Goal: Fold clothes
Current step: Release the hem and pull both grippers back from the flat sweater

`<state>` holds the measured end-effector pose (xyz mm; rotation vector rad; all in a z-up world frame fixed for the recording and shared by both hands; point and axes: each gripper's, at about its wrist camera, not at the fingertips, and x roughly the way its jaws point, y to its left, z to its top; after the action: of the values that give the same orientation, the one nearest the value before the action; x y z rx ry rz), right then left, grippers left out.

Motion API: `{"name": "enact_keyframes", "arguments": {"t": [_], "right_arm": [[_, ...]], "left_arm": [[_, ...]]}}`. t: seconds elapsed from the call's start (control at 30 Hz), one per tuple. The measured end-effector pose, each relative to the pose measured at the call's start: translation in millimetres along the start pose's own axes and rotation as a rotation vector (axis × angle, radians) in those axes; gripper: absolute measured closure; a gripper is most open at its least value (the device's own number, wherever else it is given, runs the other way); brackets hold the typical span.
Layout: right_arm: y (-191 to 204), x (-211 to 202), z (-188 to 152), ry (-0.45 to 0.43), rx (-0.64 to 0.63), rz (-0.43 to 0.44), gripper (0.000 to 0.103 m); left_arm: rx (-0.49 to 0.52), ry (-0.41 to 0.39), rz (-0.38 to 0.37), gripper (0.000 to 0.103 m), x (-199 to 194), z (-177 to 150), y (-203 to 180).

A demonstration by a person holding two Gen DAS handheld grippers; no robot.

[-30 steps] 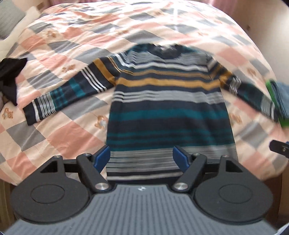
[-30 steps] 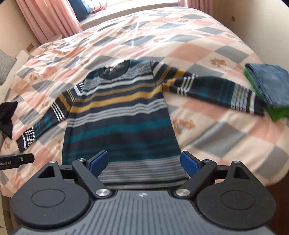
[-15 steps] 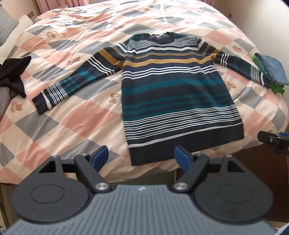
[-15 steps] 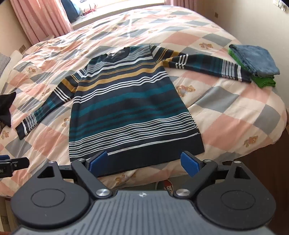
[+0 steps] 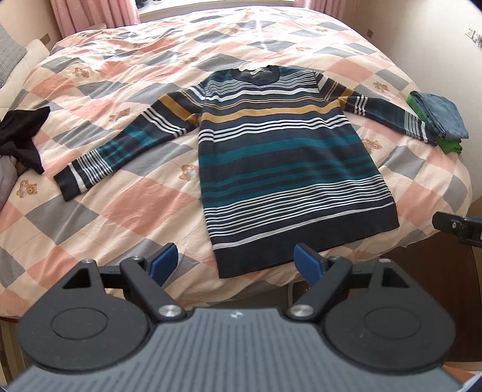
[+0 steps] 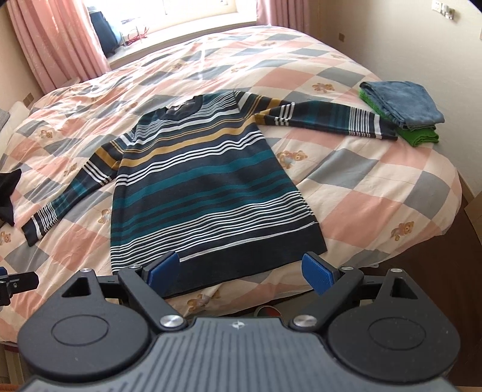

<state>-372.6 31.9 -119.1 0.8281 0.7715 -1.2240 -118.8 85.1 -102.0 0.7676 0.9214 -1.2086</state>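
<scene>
Beyond the sweater (image 6: 208, 184), only right wrist shows window (image 6: 168, 15) — curtains (image 6: 57, 42).

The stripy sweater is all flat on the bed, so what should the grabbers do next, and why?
Probably reach for a sleeve and fold it across the body. The sweater lies flat with both sleeves spread out, and nothing is folded yet. The left gripper has just been opening with nothing between its fingers; the right gripper is open and empty too, both near the hem.
</scene>
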Motion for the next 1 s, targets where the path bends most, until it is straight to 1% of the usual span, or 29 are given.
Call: {"name": "enact_keyframes", "arguments": {"t": [0.2,0.47,0.67,0.77,0.9,1.0], "right_arm": [[-7.0,3.2,7.4,0.012,0.009,-0.013,0.012],[-13.4,15.9,21.4,0.044,0.009,-0.010,0.012],[-19.0,39.0,42.5,0.062,0.017,0.015,0.012],[-17.3,58.5,63.0,0.089,-0.007,0.037,0.012],[-11.5,80.8,106.0,0.110,-0.096,0.078,0.012],[-8.3,99.3,140.1,0.130,-0.160,0.104,0.011]], "left_arm": [[0.008,0.005,-0.004,0.020,3.7,9.9,-6.5],[-0.003,0.046,-0.014,0.020,20.0,23.6,-9.7],[-0.026,0.053,-0.008,0.019,36.0,43.2,-9.4],[-0.087,0.059,0.003,0.019,46.9,60.1,-4.4],[-0.241,0.069,0.018,0.019,63.3,84.9,10.5],[-0.374,0.064,0.040,0.019,75.8,98.1,27.6]]}}
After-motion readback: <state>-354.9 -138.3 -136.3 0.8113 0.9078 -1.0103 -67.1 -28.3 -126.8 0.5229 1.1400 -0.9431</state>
